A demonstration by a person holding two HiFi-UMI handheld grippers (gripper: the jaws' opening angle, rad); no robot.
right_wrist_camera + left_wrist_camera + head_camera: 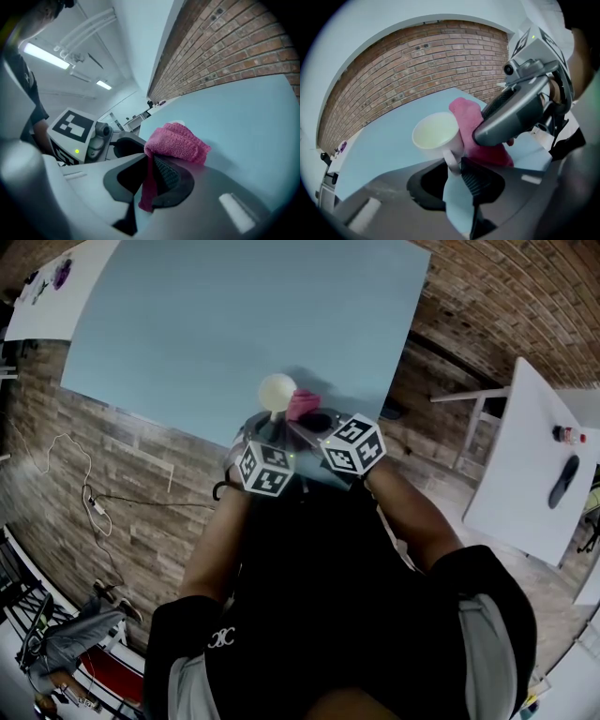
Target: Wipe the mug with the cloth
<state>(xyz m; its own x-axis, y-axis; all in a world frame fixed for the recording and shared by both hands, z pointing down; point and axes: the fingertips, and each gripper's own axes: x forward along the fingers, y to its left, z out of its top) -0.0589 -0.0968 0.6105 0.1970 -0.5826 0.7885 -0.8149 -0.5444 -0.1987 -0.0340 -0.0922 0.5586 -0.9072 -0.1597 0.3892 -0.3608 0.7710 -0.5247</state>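
A white mug point(435, 133) is over the light blue table point(216, 324), its mouth open toward me. My left gripper point(453, 165) is shut on the mug's handle point(451, 158), which sits between the jaw tips. A pink cloth point(178, 140) is bunched at the tips of my right gripper point(151, 164), which is shut on it, with a strip hanging down between the jaws. In the left gripper view the cloth point(472, 129) presses against the mug's right side, under the right gripper's body point(513, 115). From the head view the mug point(277, 390) and cloth point(302, 405) are side by side.
The table's near edge runs just in front of both marker cubes point(265, 468). Around it is brick-patterned floor with a cable point(94, 507) at the left. A white table point(525, 465) at the right holds a bottle point(568, 435) and a dark object point(565, 479).
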